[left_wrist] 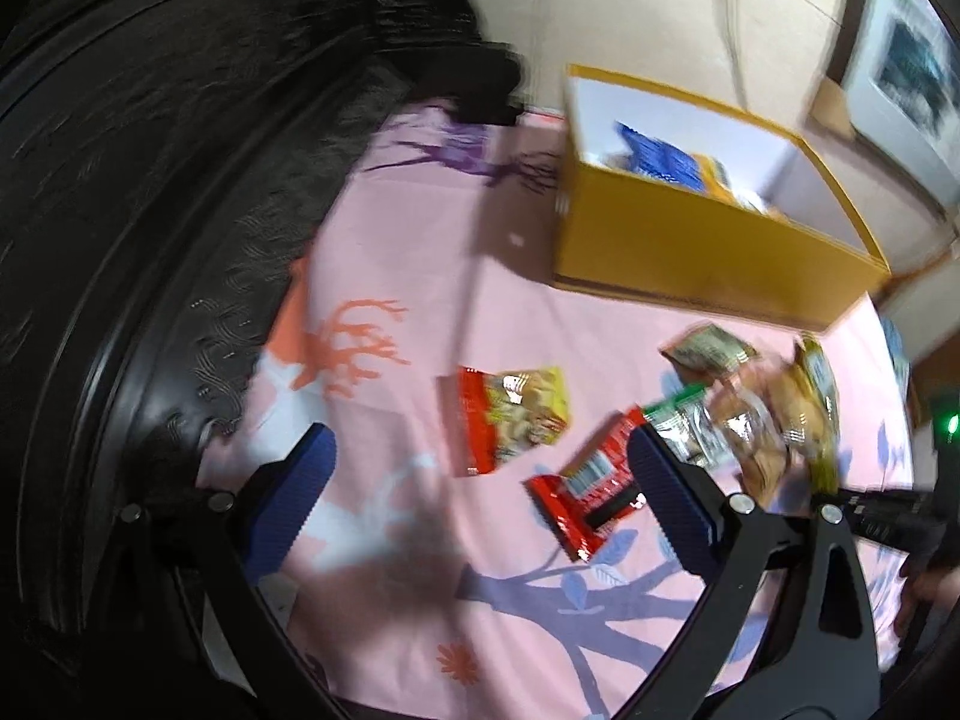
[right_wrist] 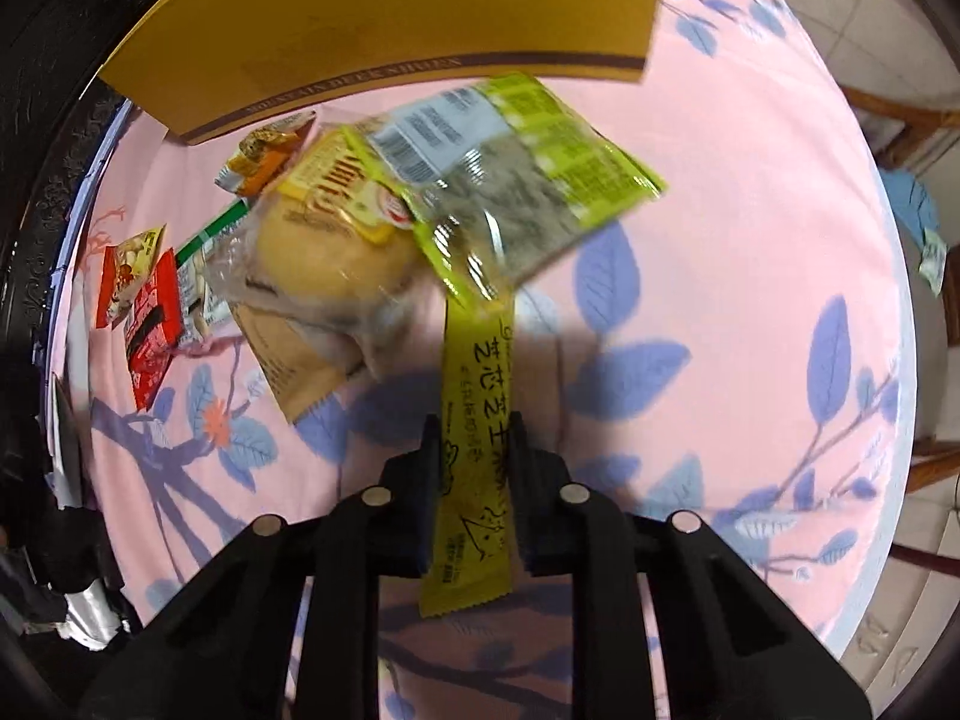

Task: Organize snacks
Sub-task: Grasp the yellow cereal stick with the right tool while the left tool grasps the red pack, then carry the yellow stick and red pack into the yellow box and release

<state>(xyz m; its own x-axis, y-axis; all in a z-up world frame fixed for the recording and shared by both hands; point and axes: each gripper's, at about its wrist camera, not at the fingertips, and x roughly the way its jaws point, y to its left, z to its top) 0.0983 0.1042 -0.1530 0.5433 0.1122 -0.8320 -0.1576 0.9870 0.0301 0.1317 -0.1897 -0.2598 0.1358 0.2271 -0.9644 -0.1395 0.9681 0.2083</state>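
The right gripper (right_wrist: 471, 450) is closed on a narrow yellow snack stick (right_wrist: 474, 420), pinching it near the middle so both ends stick out. It looks light and fairly stiff but glossy, so a firm mid-body pinch probably suits it. The left gripper (left_wrist: 480, 480) hangs wide open and empty above the pink patterned surface (left_wrist: 420, 276). Loose packets lie there: a red wrapper (left_wrist: 579, 489), a red and yellow bag (left_wrist: 510, 414) and a soft bread bun (right_wrist: 324, 258) in crinkly film. The yellow box (left_wrist: 690, 240) stands behind them, already holding some snacks.

One yellow box (left_wrist: 690, 246), about seven snack packets (left_wrist: 516, 414)
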